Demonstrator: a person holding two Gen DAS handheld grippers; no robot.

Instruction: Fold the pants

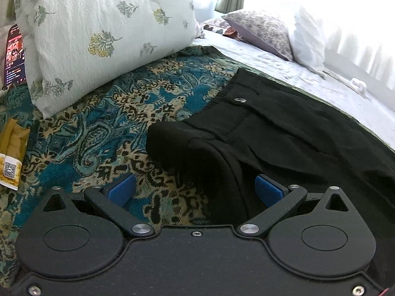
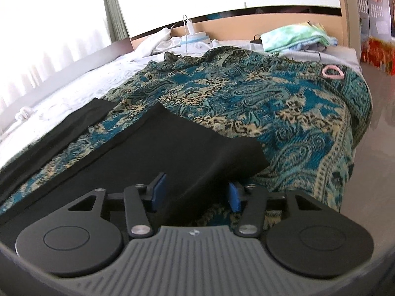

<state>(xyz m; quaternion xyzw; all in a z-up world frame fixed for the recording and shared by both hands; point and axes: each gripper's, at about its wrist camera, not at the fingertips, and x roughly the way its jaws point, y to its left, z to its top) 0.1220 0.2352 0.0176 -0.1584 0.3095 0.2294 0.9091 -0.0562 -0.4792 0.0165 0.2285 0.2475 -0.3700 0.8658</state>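
Observation:
Black pants lie on a teal paisley blanket, their waistband with a metal button facing the left wrist view. My left gripper is open wide, low over the bed, and a raised fold of the waist corner sits between its blue pads without being pinched. In the right wrist view the two pant legs spread apart; the nearer leg's hem runs between the blue pads of my right gripper. Its jaws stand partly apart, and the pads do not press the cloth.
A floral white pillow, a phone and a yellow packet lie left of the waist. A patterned pillow is beyond. Folded green towels, a pink hair tie and the bed's edge with floor are past the legs.

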